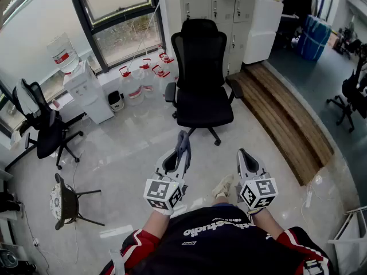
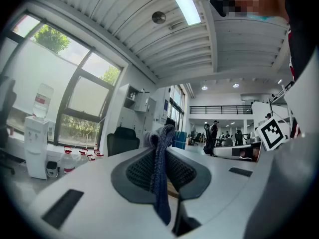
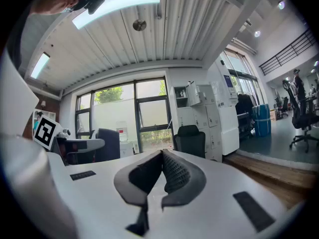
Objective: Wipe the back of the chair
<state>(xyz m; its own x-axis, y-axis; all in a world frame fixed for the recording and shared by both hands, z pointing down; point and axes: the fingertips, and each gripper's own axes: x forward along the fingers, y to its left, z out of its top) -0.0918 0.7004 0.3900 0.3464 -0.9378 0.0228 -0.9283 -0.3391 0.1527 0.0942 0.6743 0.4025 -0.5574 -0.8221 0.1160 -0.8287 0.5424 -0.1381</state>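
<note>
Chair straight ahead, well apart from my jaws, back standing tall. Left gripper bit nearer, jaws pinching cloth. Right gripper jaws together, nothing btw them.

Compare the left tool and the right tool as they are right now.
The left tool is shut on a blue-grey cloth; the right tool is shut on nothing. The cloth sticks out past the left tool's tips, while the right tool's tips meet bare. Shared: both are white, carry a marker cube, and are held short of the black chair, not touching it.
</note>
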